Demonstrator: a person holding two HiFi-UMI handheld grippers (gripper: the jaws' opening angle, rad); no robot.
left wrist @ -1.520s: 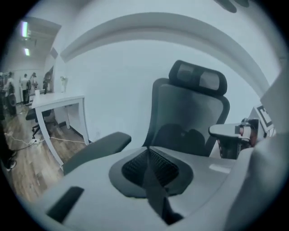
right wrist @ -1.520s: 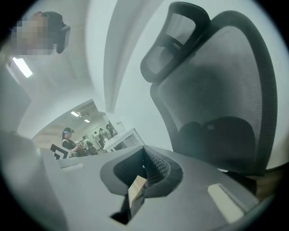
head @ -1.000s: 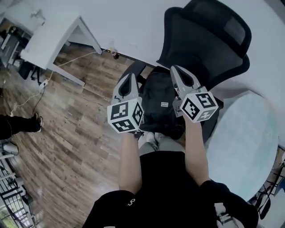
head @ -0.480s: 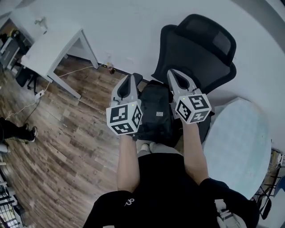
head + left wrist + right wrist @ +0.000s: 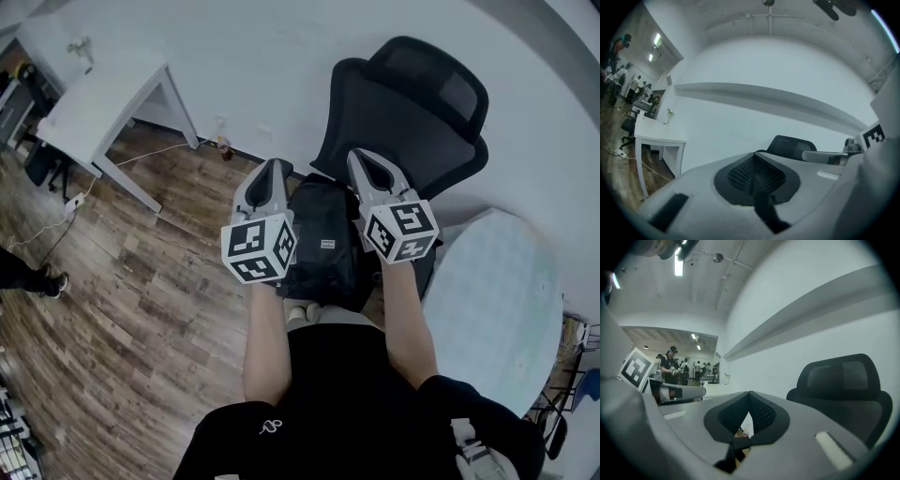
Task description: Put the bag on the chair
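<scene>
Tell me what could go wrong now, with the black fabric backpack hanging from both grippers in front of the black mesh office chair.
1. The left gripper and right gripper each pinch only a thin dark strap, so the black fabric backpack may slip or swing.
2. The backpack hides the seat of the black mesh office chair; releasing too soon could drop it on the wooden floor.
</scene>
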